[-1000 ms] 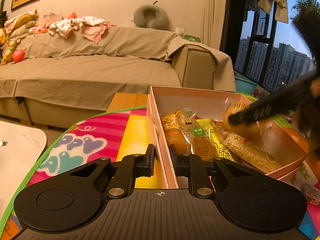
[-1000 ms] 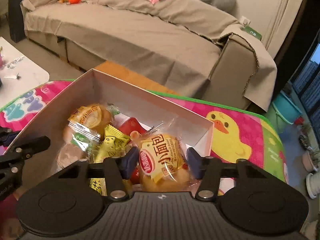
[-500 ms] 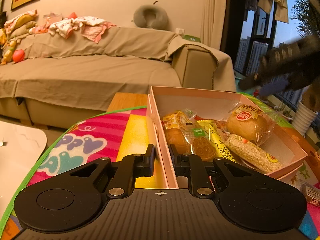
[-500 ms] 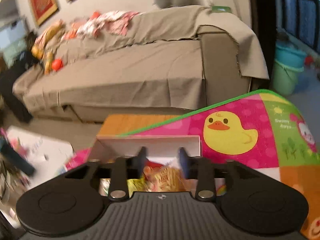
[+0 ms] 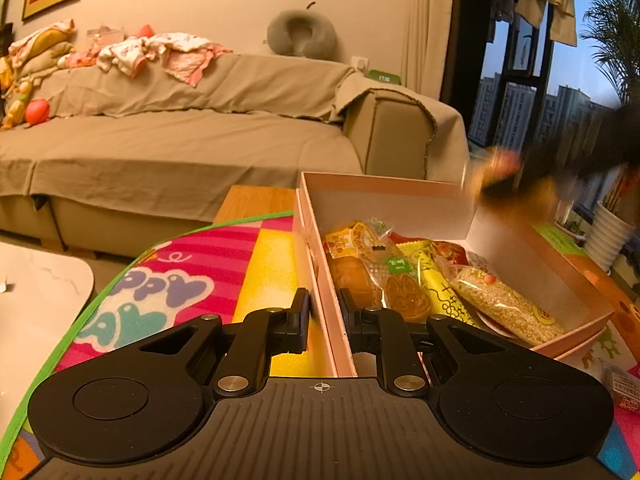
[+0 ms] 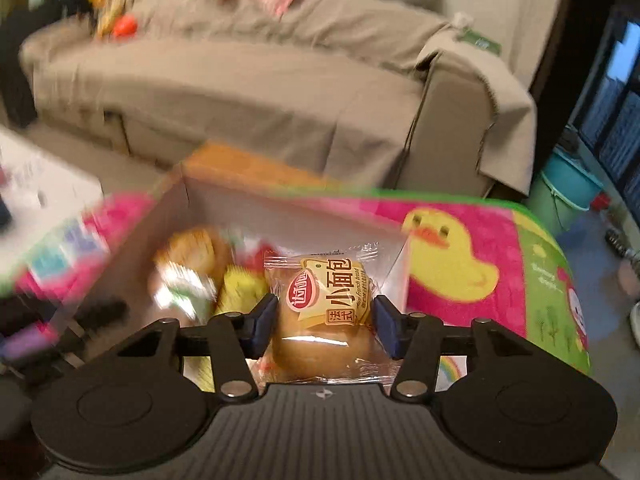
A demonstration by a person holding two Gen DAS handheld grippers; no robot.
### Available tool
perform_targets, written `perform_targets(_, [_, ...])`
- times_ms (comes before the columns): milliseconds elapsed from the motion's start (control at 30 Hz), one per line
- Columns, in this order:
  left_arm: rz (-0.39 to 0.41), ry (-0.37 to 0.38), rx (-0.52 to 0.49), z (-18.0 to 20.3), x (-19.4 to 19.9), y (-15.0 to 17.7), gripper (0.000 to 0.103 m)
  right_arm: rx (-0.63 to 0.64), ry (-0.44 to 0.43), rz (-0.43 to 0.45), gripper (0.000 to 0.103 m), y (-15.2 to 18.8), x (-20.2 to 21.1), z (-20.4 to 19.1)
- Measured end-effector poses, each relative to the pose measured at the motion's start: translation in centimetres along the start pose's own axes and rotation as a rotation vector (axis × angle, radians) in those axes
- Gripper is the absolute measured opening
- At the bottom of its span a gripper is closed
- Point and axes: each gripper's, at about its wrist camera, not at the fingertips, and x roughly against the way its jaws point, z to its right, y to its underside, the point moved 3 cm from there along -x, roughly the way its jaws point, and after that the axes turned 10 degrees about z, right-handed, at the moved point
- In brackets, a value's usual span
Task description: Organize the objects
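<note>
Between the right gripper's (image 6: 323,322) blue pads, a wrapped French bread bun (image 6: 325,316) is clamped above the pink box (image 5: 400,206).

Nearest, the box's left wall is straddled by the left gripper (image 5: 323,316), its jaws narrowed to a slim gap around the cardboard; whether it is truly pinched cannot be told. Beyond, a bunny biscuit pack (image 5: 404,294), a yellow snack bar (image 5: 438,290) and a sesame bar (image 5: 508,304) are seen packed inside the box on the duck play mat (image 6: 460,272). Farther off, a draped sofa (image 5: 180,140) is seen. A slip is judged possible: the slick wrapper is held mid-swing, and the bun could be dropped outside the box or squashed.
</note>
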Motion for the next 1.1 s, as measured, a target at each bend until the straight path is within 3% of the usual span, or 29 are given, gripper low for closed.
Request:
perform_targets(133, [0.000, 0.000, 0.000, 0.0, 0.0, 0.0, 0.018, -0.208, -0.085, 0.149, 0.052, -3.6, 4.3, 2.3])
perform_targets(200, [0.000, 0.001, 0.000, 0.0, 0.0, 0.0, 0.018, -0.289, -0.130, 0.186, 0.060, -4.5, 4.7, 3.3])
perform_targets(233, [0.000, 0.001, 0.001, 0.0, 0.0, 0.0, 0.018, -0.312, -0.140, 0.188, 0.072, -4.6, 4.4, 3.6])
perform_targets(267, [0.000, 0.001, 0.000, 0.0, 0.0, 0.0, 0.018, -0.331, -0.128, 0.189, 0.075, -4.4, 4.1, 3.9])
perform_targets(500, [0.000, 0.001, 0.000, 0.0, 0.0, 0.0, 0.018, -0.382, -0.081, 0.185, 0.075, -1.6, 5.1, 5.9])
perform_targets(667, [0.000, 0.001, 0.000, 0.0, 0.0, 0.0, 0.018, -0.370, -0.016, 0.192, 0.079, 2.2, 8.9, 8.5])
perform_targets(800, [0.001, 0.000, -0.004, 0.0, 0.0, 0.0, 0.017, -0.330, 0.037, 0.130, 0.081, 6.9, 11.2, 9.6])
perform_targets(1100, [0.000, 0.001, -0.003, 0.0, 0.0, 0.0, 0.017, -0.334, 0.022, -0.015, 0.084, 17.6, 12.8, 8.1])
